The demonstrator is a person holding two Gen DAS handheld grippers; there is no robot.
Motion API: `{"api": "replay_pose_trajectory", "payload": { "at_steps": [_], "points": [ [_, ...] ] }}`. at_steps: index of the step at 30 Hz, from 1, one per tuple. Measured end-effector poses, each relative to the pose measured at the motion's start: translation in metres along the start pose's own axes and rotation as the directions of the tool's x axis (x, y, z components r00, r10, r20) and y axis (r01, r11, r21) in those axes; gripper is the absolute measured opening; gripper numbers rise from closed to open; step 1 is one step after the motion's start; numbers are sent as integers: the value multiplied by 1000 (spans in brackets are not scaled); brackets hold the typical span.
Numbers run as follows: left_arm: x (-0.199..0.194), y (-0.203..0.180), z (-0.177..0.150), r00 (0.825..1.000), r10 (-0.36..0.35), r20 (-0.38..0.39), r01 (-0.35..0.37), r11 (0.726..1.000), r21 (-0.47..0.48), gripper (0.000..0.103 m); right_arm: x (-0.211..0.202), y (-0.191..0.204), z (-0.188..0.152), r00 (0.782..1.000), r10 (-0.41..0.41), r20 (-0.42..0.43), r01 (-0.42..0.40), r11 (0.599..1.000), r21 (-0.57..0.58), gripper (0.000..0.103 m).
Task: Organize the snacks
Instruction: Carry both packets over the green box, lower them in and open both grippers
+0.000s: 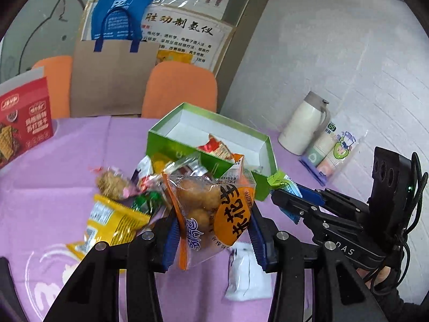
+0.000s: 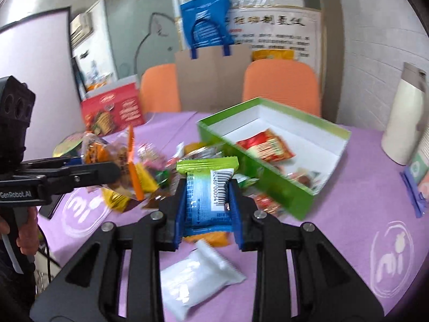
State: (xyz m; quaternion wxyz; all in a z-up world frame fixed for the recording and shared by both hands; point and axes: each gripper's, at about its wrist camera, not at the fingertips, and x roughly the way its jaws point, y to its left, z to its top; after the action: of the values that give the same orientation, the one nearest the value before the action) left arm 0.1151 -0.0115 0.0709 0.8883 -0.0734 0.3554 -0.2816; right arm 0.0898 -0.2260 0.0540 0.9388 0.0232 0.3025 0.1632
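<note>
Left gripper [image 1: 214, 228] clenched an orange-labelled snack bag [image 1: 211, 212], right gripper [image 2: 207, 201] clenched a blue-green packet [image 2: 206, 187], both lifted off the tabletop [image 2: 348, 201], likely bound for the green box [image 2: 268, 177].

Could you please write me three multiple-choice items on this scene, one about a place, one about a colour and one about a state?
1. Where does the red snack packet lie?
A. inside the green box
B. on an orange chair
C. under the white jug

2. What colour is the tablecloth?
A. yellow
B. purple
C. grey

3. What is the right gripper doing?
A. hanging open over bare cloth
B. shut on a blue and green snack bar
C. shut on a paper cup

Answers:
1 A: the packet rests on the box's white floor.
2 B: the cloth is purple with white logos.
3 B: the bar sits clamped between the blue fingers, while the left gripper holds a clear bag of round snacks.
</note>
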Motion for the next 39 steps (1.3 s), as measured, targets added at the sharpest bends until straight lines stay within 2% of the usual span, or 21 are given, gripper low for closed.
{"api": "replay_pose_trajectory", "payload": {
  "at_steps": [4,11,15,22,25,26,27,29,32,39],
  "points": [
    [33,-9,37,999,-42,-14,42,999,-21,46,2,-37,11,998,-66,14,65,996,69,31],
    [106,-26,81,997,-33,-73,33,999,-5,46,25,-93,22,990,-140,-11,140,979,146,31],
    [144,-32,95,994,-29,-107,29,1000,3,47,47,-113,25,988,-149,-31,152,977,152,31],
    [191,-33,99,987,-13,-162,17,1000,22,47,78,-126,23,989,-138,-58,145,981,130,32],
    [202,-32,96,984,0,-176,7,999,39,55,89,-125,21,987,-145,-62,151,983,106,34],
    [204,-32,95,985,5,-172,2,999,41,62,90,-125,19,986,-151,-63,157,983,99,40],
    [203,-31,94,986,7,-164,0,999,41,76,89,-124,18,986,-157,-62,163,983,91,45],
    [197,-29,92,990,27,-137,-23,999,29,95,82,-121,15,985,-169,-31,171,982,84,68],
    [184,-26,92,995,25,-99,-23,999,23,100,69,-118,14,979,-202,10,201,977,77,76],
    [148,-32,90,996,39,-79,-36,999,41,100,39,-102,12,981,-193,18,191,978,86,78]
  ]
}}
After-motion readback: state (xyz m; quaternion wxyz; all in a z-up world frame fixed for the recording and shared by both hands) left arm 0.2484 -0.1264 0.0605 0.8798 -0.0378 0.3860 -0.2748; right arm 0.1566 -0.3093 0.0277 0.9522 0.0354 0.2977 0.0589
